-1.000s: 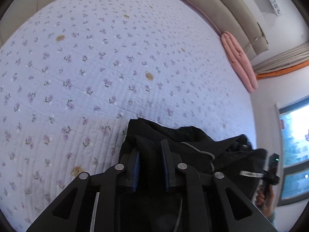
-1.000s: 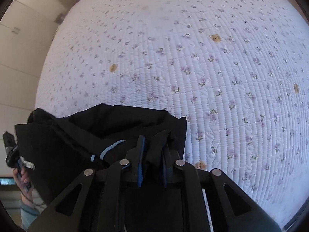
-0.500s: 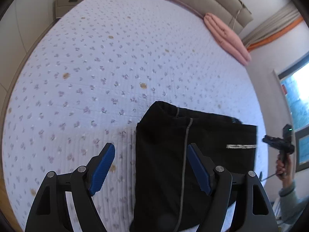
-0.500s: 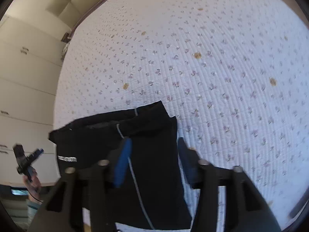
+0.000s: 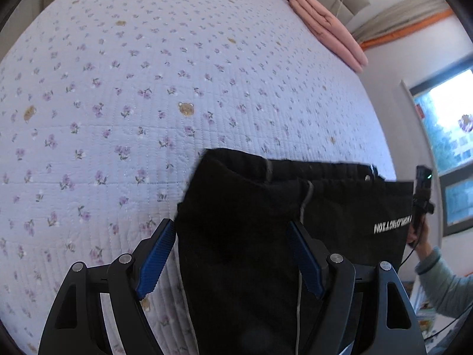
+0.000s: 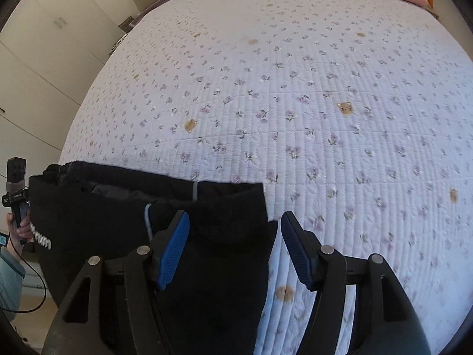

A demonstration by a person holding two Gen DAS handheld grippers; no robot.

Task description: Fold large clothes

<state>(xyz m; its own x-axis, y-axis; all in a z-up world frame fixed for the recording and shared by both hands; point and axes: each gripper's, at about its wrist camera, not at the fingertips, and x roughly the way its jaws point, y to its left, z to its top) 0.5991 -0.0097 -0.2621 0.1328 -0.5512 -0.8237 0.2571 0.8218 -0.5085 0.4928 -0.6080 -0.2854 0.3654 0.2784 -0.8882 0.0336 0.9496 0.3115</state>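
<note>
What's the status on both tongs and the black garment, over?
Left tongs open, just released. Right tongs open, just released. Black garment folded on floral quilt. Nothing in the way.

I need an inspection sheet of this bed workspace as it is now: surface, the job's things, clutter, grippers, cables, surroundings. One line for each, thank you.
Surface: quilted bedspread, pale with a small flower print, lying flat.
Job's things: black garment folded at the near edge of the bed, white lettering and a pale drawstring showing.
Clutter: folded pink blanket at the far side by the headboard.
Grippers: left hand-held gripper open over the garment; right hand-held gripper open, the garment's corner between the pads; both have just opened.
Cables: thin black cable hanging from the handle in the person's hand.
Surroundings: window, curtain, white wardrobe doors.
</note>
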